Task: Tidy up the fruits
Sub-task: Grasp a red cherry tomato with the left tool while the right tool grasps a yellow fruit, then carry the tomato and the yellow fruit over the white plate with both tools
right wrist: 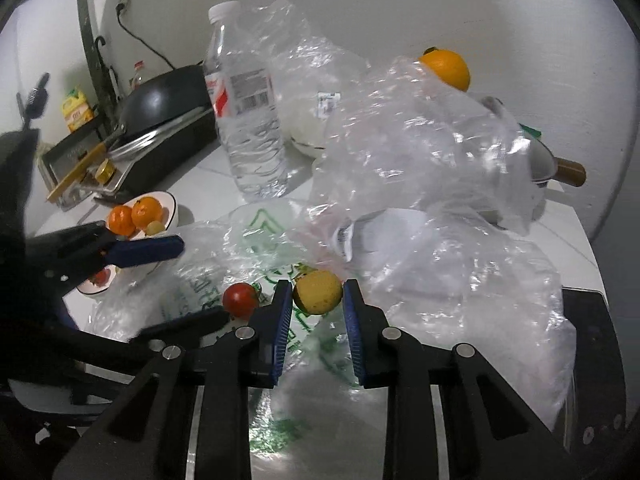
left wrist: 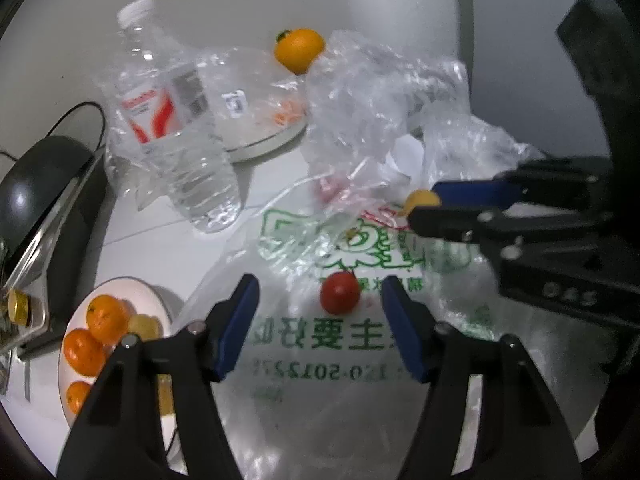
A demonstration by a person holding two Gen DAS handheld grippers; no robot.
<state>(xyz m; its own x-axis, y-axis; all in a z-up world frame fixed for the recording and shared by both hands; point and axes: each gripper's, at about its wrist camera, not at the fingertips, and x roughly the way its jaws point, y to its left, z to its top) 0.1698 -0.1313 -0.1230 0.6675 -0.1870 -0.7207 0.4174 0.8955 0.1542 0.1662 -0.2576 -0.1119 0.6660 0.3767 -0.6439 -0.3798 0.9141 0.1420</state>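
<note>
Printed plastic bag (left wrist: 320,340) underneath both tools, carrying both loose fruits. Right gripper (right wrist: 318,300) clamped on yellow fruit (right wrist: 318,297): lift, carry to plate (right wrist: 170,206). Left gripper (left wrist: 320,308) spread wide around red tomato (left wrist: 340,293): close next.

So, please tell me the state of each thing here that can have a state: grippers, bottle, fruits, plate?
left gripper: open, straddling the tomato
right gripper: shut on yellow fruit
yellow fruit: held between the blue pads
cherry tomato: loose on the printed plastic bag
water bottle: upright, capped
plate: holding tangerines
orange: behind the clear bags, not gripped
</note>
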